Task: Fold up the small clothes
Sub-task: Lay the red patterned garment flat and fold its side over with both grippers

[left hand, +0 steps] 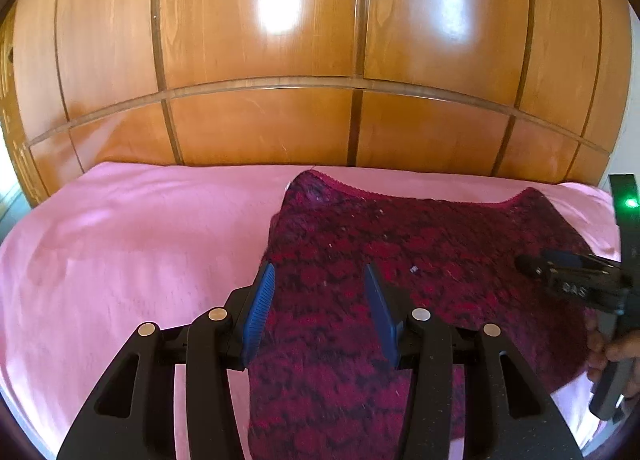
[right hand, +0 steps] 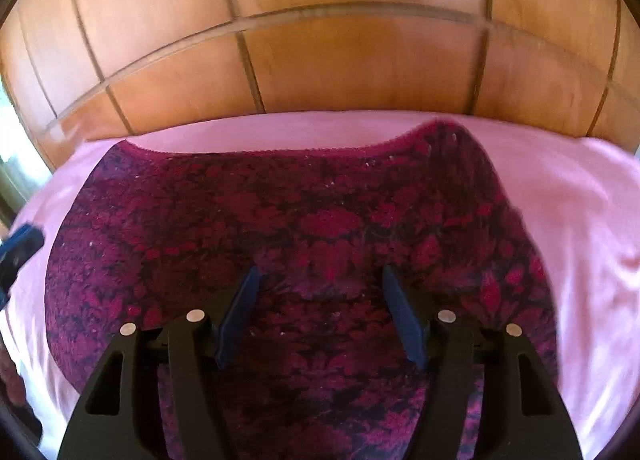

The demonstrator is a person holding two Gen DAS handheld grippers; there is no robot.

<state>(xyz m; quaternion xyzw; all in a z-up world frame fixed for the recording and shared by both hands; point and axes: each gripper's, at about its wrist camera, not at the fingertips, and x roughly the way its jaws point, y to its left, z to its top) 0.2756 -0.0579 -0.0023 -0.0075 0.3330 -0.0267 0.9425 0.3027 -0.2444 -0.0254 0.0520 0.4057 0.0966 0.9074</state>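
A small garment of dark magenta and black patterned lace fabric (left hand: 400,280) is lying spread flat on a pink sheet covering the work surface (left hand: 120,244), with its scalloped waistband edge facing the glossy orange-brown wooden panelled wall (left hand: 260,40) behind the surface. In the left wrist view, the garment is occupying the right half of the sheet, and the left gripper (left hand: 320,308) is hovering over the garment's left portion. Its jaws are standing wide apart, with the blue ribbed pads (left hand: 260,312) holding nothing; the left pad is sitting over the garment's left edge and the right pad is sitting over the fabric itself (whether either pad is touching the fabric cannot be determined). At the right edge of this view, the right gripper (left hand: 560,264) is reaching in over the garment's right side, and a green indicator light (left hand: 631,203) is glowing on its body. In the right wrist view, the garment (right hand: 320,220) is filling the centre of the frame, and the right gripper (right hand: 320,312) is positioned above its middle. Its jaws are also spread wide, gripping nothing, with both dark blue pads (right hand: 404,316) over the fabric. The left gripper (right hand: 20,244) is showing at the left edge of this view, blurred.
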